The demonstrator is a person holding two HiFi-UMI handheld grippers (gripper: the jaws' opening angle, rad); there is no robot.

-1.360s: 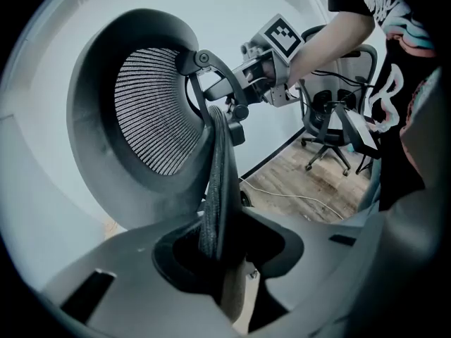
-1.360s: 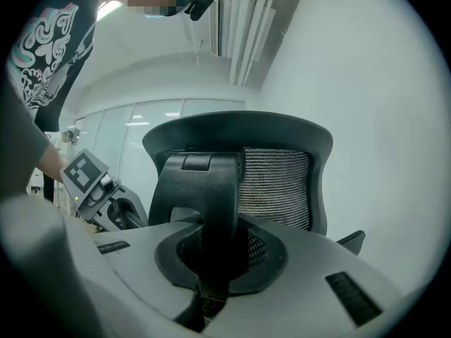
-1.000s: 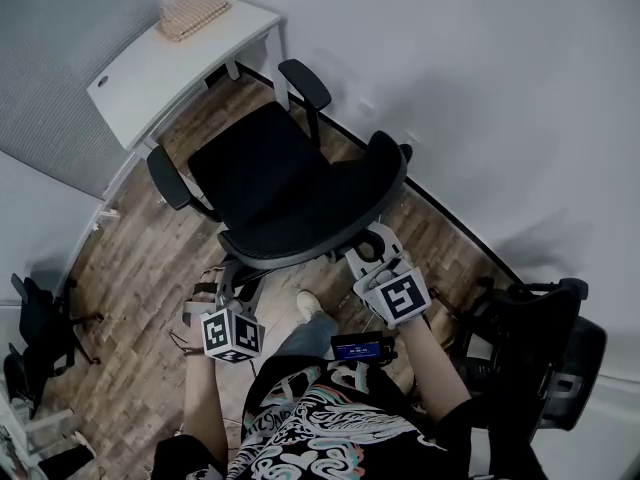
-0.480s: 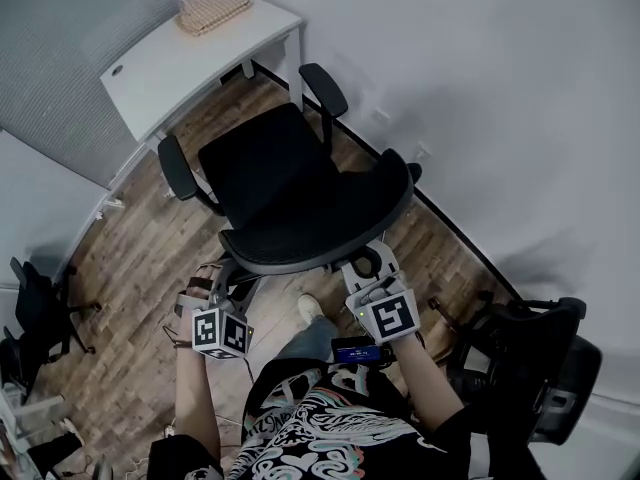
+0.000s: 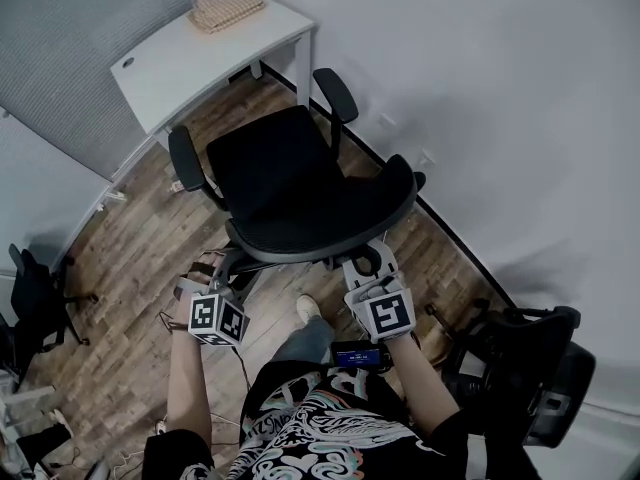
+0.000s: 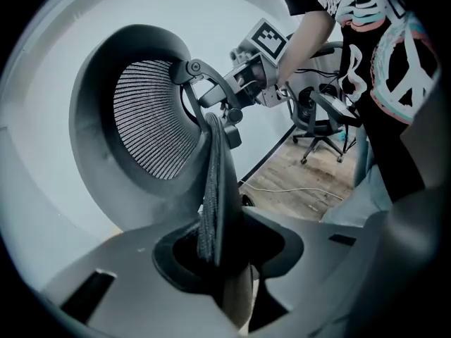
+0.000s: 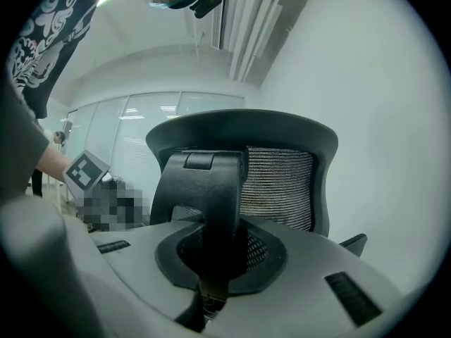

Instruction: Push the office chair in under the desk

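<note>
The black office chair (image 5: pixel 270 173) stands on the wood floor, its seat facing the white desk (image 5: pixel 190 58) at the upper left. Its armrests are just short of the desk's edge. My left gripper (image 5: pixel 228 266) is behind the chair, shut on the left edge of the mesh backrest (image 6: pixel 151 122). In the left gripper view that thin edge runs down between the jaws of the left gripper (image 6: pixel 218 252). My right gripper (image 5: pixel 366 258) is shut on the black spine (image 7: pixel 208 182) behind the backrest. In the right gripper view the right gripper (image 7: pixel 211 252) points level at it.
A woven mat (image 5: pixel 228 10) lies on the desk's far end. A grey partition (image 5: pixel 70 58) flanks the desk, and a white wall runs along the right. A second black chair (image 5: pixel 530 358) stands at the lower right. A cable (image 6: pixel 296 189) trails on the floor.
The chair and both grippers have shifted slightly together towards the desk. Both grips on the backrest look the same.
</note>
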